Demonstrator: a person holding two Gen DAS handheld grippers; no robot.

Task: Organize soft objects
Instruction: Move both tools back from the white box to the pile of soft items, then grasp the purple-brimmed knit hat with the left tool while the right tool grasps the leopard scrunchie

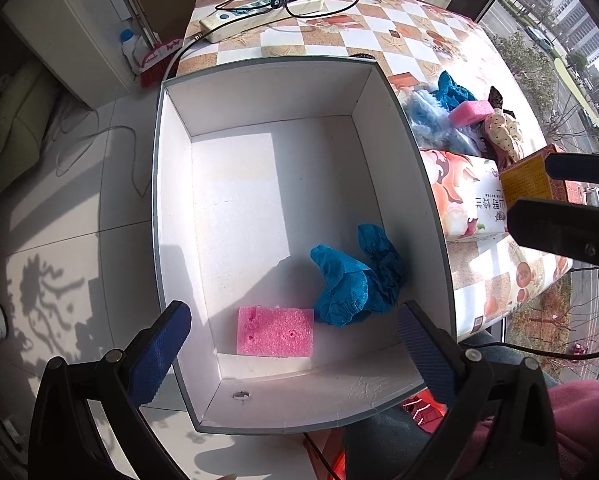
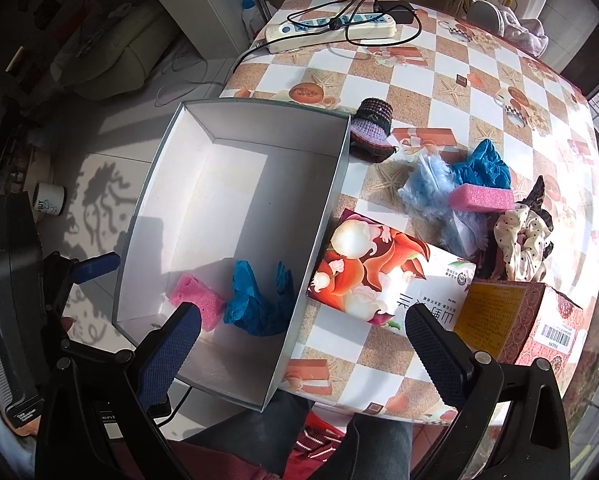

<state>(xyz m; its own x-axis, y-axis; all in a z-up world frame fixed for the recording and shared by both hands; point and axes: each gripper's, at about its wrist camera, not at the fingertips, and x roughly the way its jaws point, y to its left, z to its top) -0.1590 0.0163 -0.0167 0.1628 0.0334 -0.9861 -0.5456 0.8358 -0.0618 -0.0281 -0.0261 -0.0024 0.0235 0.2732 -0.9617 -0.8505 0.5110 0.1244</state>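
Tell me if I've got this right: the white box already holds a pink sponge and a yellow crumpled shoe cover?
Nearly. The white box holds a pink sponge, but the crumpled shoe cover beside it is blue, not yellow. The left wrist view shows it clearly.

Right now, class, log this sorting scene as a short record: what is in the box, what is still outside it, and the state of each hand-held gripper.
container: white box
inside box: pink sponge; blue shoe cover
on table: second pink sponge; blue shoe cover on table; knitted item; dotted scrunchie
left hand-held gripper: open, empty
right hand-held gripper: open, empty
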